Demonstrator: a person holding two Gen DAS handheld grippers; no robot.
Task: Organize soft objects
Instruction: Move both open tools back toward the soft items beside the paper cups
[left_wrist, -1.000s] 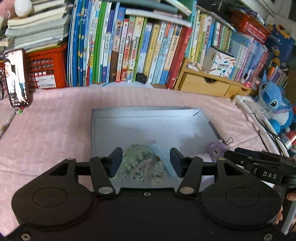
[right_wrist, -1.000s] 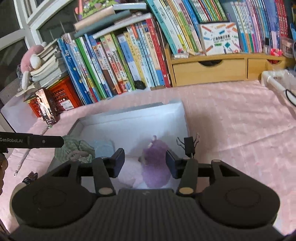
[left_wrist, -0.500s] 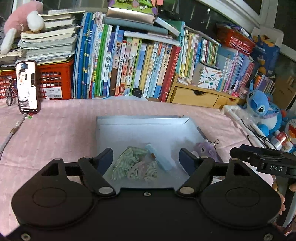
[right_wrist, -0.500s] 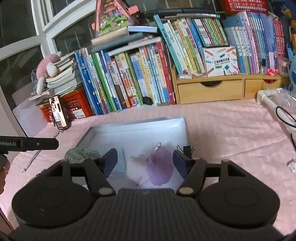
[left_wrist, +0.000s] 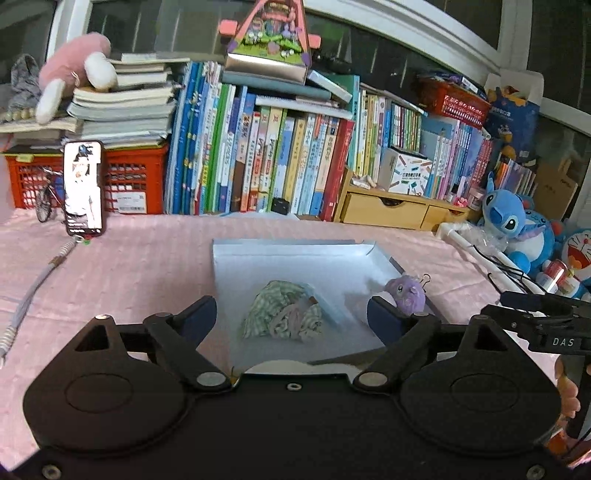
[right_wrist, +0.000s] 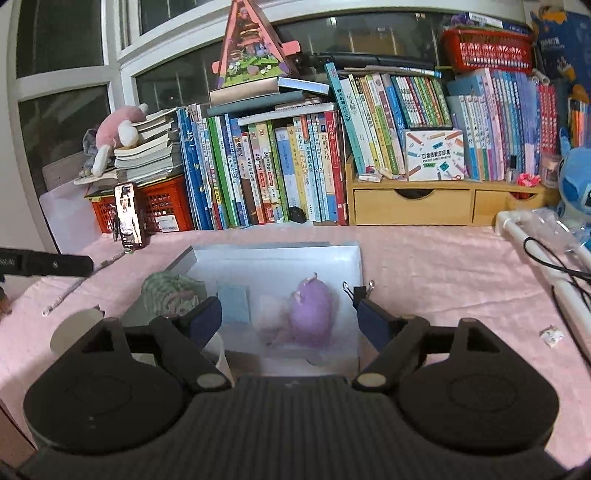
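Note:
A shallow white box (left_wrist: 288, 254) (right_wrist: 351, 258) lies on the pink cloth. Inside it rest a bundled green checked cloth (left_wrist: 282, 315) (right_wrist: 168, 295), a pale blue pad (right_wrist: 233, 304), a whitish soft piece (right_wrist: 271, 314) and a purple plush toy (left_wrist: 406, 291) (right_wrist: 312, 310). My left gripper (left_wrist: 291, 315) hangs in front of the box with its jaws opening and nothing between the pads; the cloth lies beyond them. My right gripper (right_wrist: 290, 317) is likewise opening, empty, with the purple plush lying past its fingertips.
Rows of books (left_wrist: 277, 158) and a wooden drawer unit (right_wrist: 410, 203) line the back. A phone (left_wrist: 83, 188) stands at the left by a red crate (left_wrist: 133, 184). Blue plush toys (left_wrist: 509, 221), a white tube (right_wrist: 546, 266) with a black cable, and a binder clip (right_wrist: 360, 291) lie to the right.
Both grippers have drawn back from the box and opened wider. The green cloth and the purple plush, earlier between the pads, now lie free in the box.

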